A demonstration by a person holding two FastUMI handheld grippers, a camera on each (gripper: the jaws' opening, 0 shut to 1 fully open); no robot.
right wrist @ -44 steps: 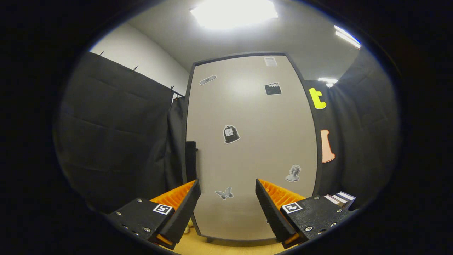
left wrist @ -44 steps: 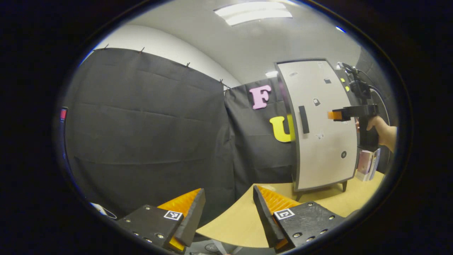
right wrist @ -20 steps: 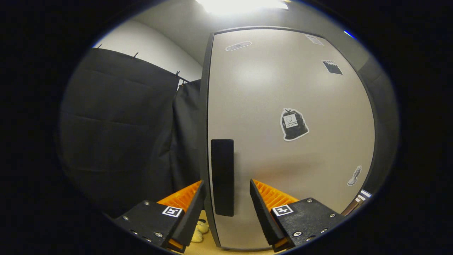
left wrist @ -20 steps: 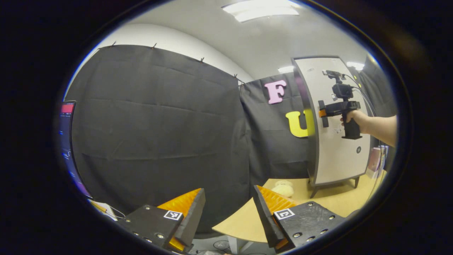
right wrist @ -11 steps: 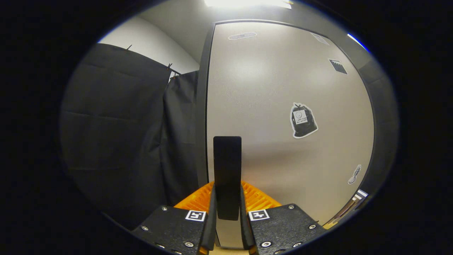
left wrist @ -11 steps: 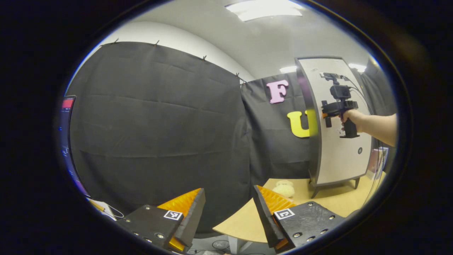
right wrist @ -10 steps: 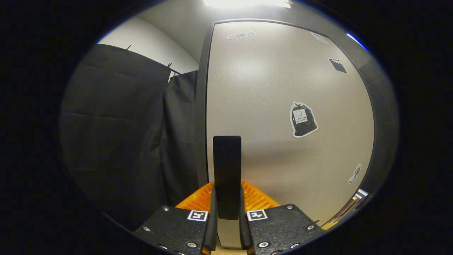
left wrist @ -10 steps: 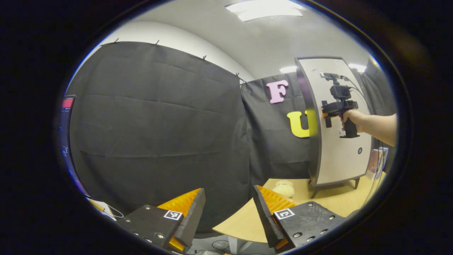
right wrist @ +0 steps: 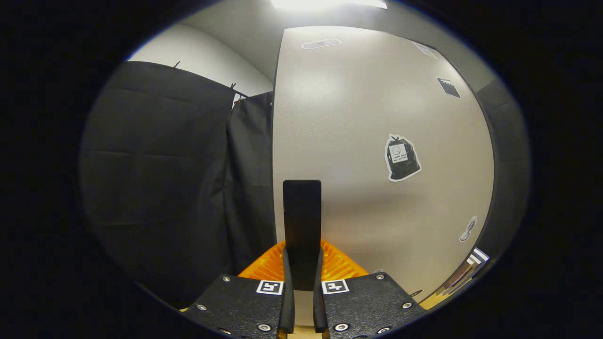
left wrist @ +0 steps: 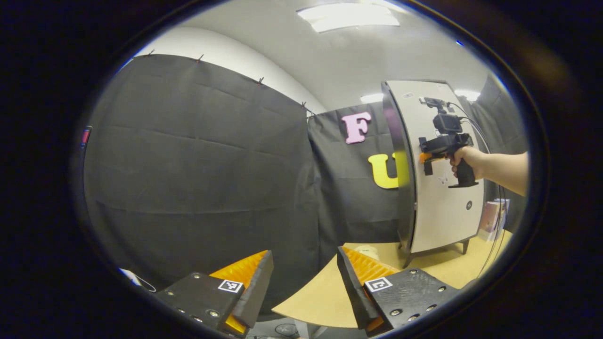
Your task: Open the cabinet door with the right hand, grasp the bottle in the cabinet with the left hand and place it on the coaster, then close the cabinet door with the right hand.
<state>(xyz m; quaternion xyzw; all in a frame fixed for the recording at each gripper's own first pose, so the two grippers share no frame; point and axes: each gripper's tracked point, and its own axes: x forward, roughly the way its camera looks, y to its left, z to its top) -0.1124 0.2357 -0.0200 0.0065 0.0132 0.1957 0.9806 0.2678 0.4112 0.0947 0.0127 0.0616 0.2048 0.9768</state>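
Cabinet door (right wrist: 377, 141) fills most of my right gripper view: a pale, matt panel with a dark edge, dotted with small stickers, among them a black rubbish-bag sticker (right wrist: 402, 158) whose tiny print I cannot read. My right gripper (right wrist: 302, 263) is clamped on the door's black upright handle (right wrist: 302, 221); both fingers press against its lower part from either side, with only the handle's width between them. In the left gripper view I see that same gripper (left wrist: 429, 157) farther off, held by a hand (left wrist: 464, 160) with a bare forearm, its tip at the handle near the door's left edge. From there the door (left wrist: 443, 197) looks swung a little away from the cabinet body, its dark edge (left wrist: 400, 179) turned toward me, though I cannot tell how wide the gap is. The cabinet stands on short legs on the light wooden counter (left wrist: 330, 292), and some books or boxes (left wrist: 490, 219) stand just beside it on the right.

My left gripper (left wrist: 304, 278) hangs low in front of the counter's near edge with its fingers spread wide apart, holding and touching nothing. A small pale thing (left wrist: 367, 251) lies on the counter near the cabinet's foot; it is too small for me to make out. The square markers on my gripper bodies carry patterns only, no readable writing.
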